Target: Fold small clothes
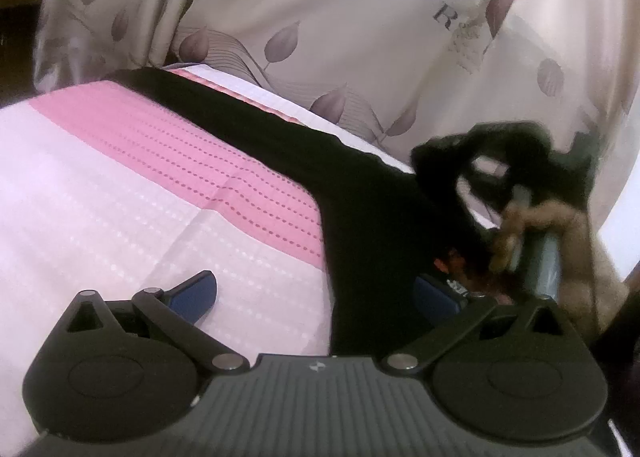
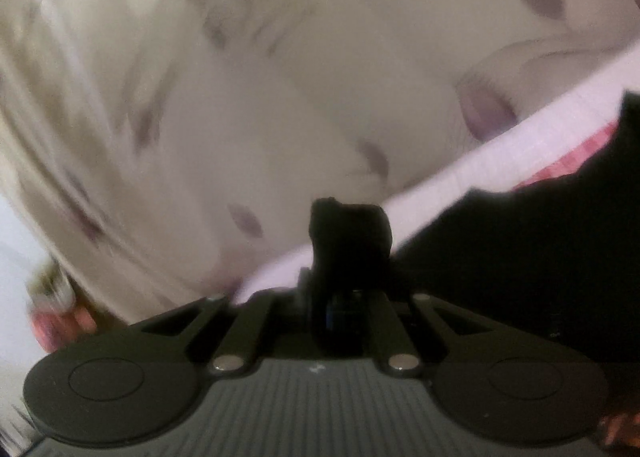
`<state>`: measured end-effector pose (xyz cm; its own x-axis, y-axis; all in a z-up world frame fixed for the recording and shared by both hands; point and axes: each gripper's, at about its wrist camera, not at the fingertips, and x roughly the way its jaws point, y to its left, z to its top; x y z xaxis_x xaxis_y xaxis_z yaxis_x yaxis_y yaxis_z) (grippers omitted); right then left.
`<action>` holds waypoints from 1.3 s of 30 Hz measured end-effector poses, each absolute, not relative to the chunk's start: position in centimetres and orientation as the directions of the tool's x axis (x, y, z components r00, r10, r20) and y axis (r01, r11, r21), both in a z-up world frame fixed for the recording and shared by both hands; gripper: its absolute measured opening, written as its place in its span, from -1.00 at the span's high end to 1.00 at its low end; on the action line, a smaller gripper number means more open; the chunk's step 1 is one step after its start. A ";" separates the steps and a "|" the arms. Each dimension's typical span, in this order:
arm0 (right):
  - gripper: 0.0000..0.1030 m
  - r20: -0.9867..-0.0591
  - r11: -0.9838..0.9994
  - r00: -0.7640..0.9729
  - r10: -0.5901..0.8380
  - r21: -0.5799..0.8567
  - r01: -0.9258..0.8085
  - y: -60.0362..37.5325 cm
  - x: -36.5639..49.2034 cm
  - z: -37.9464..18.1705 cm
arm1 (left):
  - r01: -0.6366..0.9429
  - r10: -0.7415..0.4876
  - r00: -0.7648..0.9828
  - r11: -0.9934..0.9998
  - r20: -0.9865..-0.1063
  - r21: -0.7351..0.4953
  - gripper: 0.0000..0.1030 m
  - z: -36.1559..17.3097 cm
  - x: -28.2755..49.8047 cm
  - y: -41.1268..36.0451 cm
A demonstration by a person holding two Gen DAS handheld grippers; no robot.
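Mid-fold, the right tool [image 2: 344,257] pinches a lifted corner of the black garment [image 1: 360,193] lying on the pink-and-white bed [image 1: 120,185], while the left tool [image 1: 320,293] hovers wide open — next, carry that corner across.

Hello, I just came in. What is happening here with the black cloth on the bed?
A person is folding a black garment that lies on a pink and white bedsheet. The right gripper is shut on a bunched corner of the garment and holds it raised near the sheet's edge. The left gripper is open, low over the garment's near edge, gripping nothing.
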<state>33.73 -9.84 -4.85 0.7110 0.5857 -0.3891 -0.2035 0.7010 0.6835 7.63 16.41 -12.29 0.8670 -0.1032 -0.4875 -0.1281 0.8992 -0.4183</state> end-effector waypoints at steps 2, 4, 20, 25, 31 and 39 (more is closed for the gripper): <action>0.82 -0.461 0.770 0.681 0.569 0.588 -0.246 -8.2 33.4 -5.0 | -0.128 -0.106 0.868 0.896 -0.485 -0.425 -1.00 -12.4 7.6 16.5; 0.74 -0.564 0.845 0.634 0.530 0.412 -0.340 -5.7 32.6 -5.1 | -0.127 -0.107 0.868 0.896 -0.484 -0.426 -1.00 -12.4 7.6 16.5; -0.50 -0.538 0.934 0.768 0.347 0.119 -0.338 -16.3 20.4 -3.5 | -0.189 -0.066 0.849 0.889 -0.524 -0.418 -1.00 -9.6 9.4 21.7; -0.50 -0.584 0.958 0.762 0.282 0.128 -0.257 -19.3 19.3 -6.7 | -0.328 0.020 0.820 0.836 -0.573 -0.440 -0.97 -8.7 12.0 29.2; -0.50 -0.594 0.955 0.748 0.297 0.165 -0.248 -19.4 19.5 -7.5 | -0.366 0.015 0.798 0.806 -0.602 -0.465 -0.90 -8.2 17.8 36.8; -0.50 -0.577 0.950 0.755 0.313 0.206 -0.236 -19.9 19.3 -7.2 | -0.476 -0.083 0.783 0.559 -0.617 -0.679 -0.81 -10.4 24.7 45.2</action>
<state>19.34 -19.90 -7.18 0.7546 0.3126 -0.5770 -0.2358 0.9497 0.2061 24.68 45.23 -10.38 0.7828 -0.0825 -0.6168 -0.4760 0.5591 -0.6789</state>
